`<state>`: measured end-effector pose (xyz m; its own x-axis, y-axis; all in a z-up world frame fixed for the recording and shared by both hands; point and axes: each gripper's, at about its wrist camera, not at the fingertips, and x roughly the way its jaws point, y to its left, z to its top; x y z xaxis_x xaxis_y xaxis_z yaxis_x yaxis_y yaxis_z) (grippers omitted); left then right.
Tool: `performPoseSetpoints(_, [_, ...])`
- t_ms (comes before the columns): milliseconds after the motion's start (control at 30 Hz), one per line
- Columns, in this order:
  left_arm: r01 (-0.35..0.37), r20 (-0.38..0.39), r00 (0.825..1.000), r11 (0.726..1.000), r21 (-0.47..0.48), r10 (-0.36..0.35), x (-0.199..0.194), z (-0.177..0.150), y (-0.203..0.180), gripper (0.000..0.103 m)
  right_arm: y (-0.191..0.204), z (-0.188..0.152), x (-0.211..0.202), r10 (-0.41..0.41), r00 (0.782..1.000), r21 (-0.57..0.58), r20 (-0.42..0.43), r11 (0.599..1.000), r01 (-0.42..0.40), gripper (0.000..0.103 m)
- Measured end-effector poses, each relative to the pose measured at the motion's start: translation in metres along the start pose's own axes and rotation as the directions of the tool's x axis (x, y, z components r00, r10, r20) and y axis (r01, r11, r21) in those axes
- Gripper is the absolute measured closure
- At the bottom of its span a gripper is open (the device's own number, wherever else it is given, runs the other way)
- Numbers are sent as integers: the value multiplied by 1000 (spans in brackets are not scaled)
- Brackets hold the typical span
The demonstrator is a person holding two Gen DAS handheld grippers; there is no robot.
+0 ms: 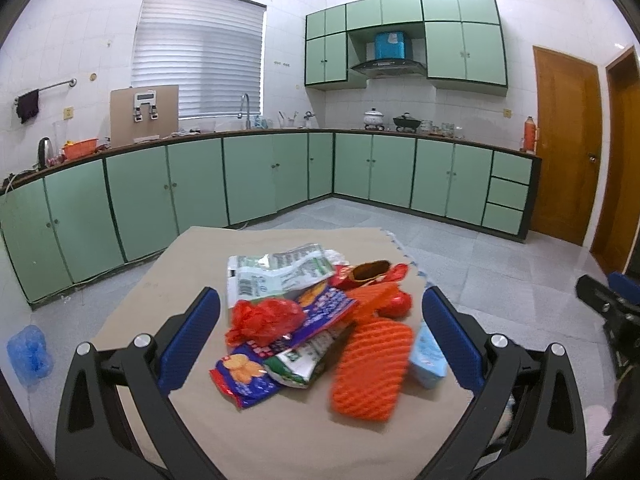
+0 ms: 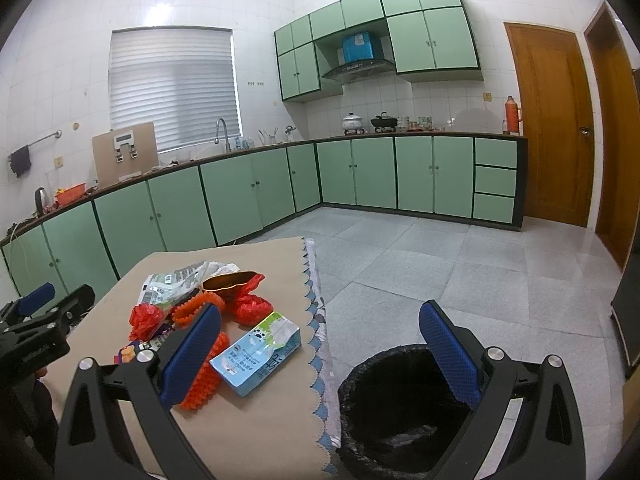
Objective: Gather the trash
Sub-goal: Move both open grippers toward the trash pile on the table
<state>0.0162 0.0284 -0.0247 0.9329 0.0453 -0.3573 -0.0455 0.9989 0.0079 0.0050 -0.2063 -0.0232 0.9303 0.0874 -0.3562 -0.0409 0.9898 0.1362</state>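
Observation:
A heap of trash lies on the beige table [image 1: 184, 272]: a crumpled red plastic bag [image 1: 264, 318], a blue cracker wrapper [image 1: 244, 376], an orange foam net [image 1: 370, 364], a light blue milk carton [image 1: 427, 356] and a white-green wrapper [image 1: 276, 274]. My left gripper [image 1: 320, 340] hovers open above the heap with nothing between its fingers. My right gripper [image 2: 320, 354] is open too, straddling the table's right edge; the milk carton [image 2: 256, 354] lies just inside its left finger [image 2: 192, 356]. A black-lined trash bin [image 2: 400, 408] stands on the floor below.
Green cabinets [image 1: 248, 176] line the far walls, and grey tiled floor [image 2: 460, 272] spreads to the right. A wooden door [image 2: 552, 124] stands at the far right. A blue bag [image 1: 30, 354] lies on the floor at left. The other gripper [image 2: 36, 328] shows at left.

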Motion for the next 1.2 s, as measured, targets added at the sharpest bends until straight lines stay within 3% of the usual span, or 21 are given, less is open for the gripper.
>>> performPoseSetpoints(400, [-53, -64, 996, 998, 42, 56, 37, -37, 36, 5, 32, -35, 53, -62, 996, -45, -59, 997, 59, 6])
performPoseSetpoints(767, [-60, -158, 986, 998, 7, 60, 72, -59, 54, 5, 73, -67, 108, -33, 987, -106, -157, 994, 16, 7])
performPoseSetpoints(1200, [-82, -187, 979, 996, -30, 75, 93, -65, 67, 5, 89, -82, 139, -44, 977, -145, -209, 989, 13, 8])
